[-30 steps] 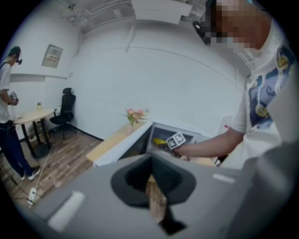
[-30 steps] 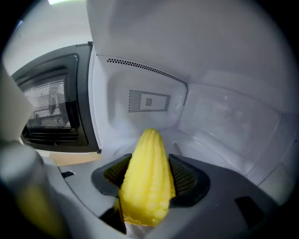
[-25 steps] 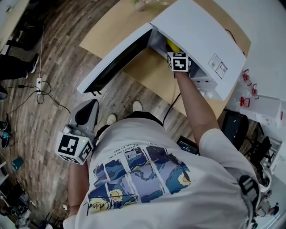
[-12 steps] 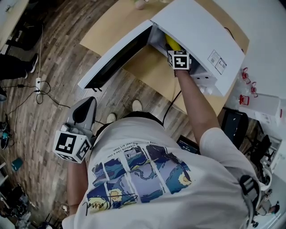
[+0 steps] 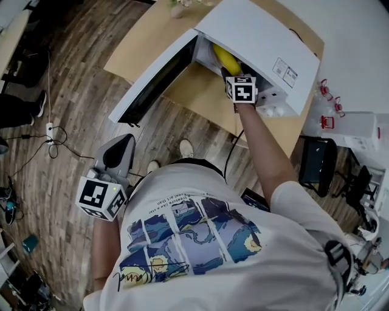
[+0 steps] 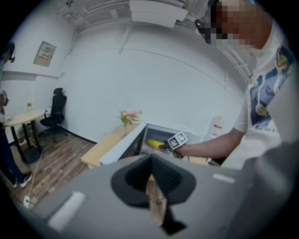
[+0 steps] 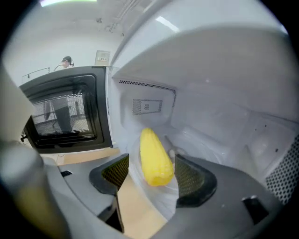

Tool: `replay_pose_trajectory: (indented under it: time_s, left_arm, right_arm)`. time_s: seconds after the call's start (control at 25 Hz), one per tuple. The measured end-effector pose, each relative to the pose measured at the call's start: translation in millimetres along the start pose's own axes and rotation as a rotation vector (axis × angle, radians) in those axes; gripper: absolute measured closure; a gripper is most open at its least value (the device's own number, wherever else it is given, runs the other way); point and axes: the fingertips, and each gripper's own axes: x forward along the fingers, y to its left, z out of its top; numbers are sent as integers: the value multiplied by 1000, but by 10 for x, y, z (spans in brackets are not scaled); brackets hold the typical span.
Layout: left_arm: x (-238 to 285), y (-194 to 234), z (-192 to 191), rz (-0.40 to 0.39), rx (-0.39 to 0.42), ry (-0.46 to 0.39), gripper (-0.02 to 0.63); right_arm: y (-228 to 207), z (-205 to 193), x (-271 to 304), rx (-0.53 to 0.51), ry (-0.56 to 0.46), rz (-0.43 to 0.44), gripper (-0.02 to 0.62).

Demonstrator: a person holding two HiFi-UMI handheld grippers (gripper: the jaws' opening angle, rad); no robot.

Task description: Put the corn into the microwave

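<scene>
The yellow corn (image 7: pixel 154 156) lies on the glass turntable inside the white microwave (image 5: pixel 261 42), clear of the pads. My right gripper (image 7: pixel 152 175) sits at the mouth of the cavity, its jaws opening, with the near end of the corn between the mesh pads but untouched. From the head view the corn (image 5: pixel 226 59) shows just beyond the right gripper (image 5: pixel 234 73). The microwave door (image 5: pixel 155 79) hangs open to the left. My left gripper (image 5: pixel 123 143) is held low over the floor, shut with nothing in it, and points toward the microwave (image 6: pixel 161 137).
The microwave stands on a wooden table (image 5: pixel 146 30) with a vase of flowers (image 5: pixel 179 7) at its far end. Cables (image 5: pixel 51 124) lie on the wood floor at left. A black chair (image 5: pixel 319 167) and red-and-white items (image 5: pixel 328 121) are at right.
My right gripper has drawn back out of the cavity with its jaws a little wider, leaving the corn lying inside and more of it showing. The left gripper has hardly moved.
</scene>
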Motion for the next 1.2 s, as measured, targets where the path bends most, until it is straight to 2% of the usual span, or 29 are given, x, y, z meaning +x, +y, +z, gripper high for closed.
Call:
replay_pose_trajectory:
  time_s: [0.36,0.6,0.68,0.88,1.04,1.2]
  left_arm:
    - [-97,-9,-57,-127,43,-5,597]
    - [-234,-3,-151,-209,74,-8,597]
    - [-300,0,-179,-232,82,-11,597]
    - [-548,56,-265,-271,91,-15,597]
    - [-718,155,-433,-299,89,4,597]
    - [-840,205,-601,-336,93,23,597]
  right_arm:
    - [189,-181,-650,71,-15,-44,328]
    - [523,-280,-1167,144,-51,-31,335]
    - [641,-324,-1357,167,-64,-34,390]
    - [1026,-468,-1844,209,-75,-28,455]
    - [1391,-536,-2175,249,-84,-12,533]
    - [1782,-562,-2455,262,-97,20,569]
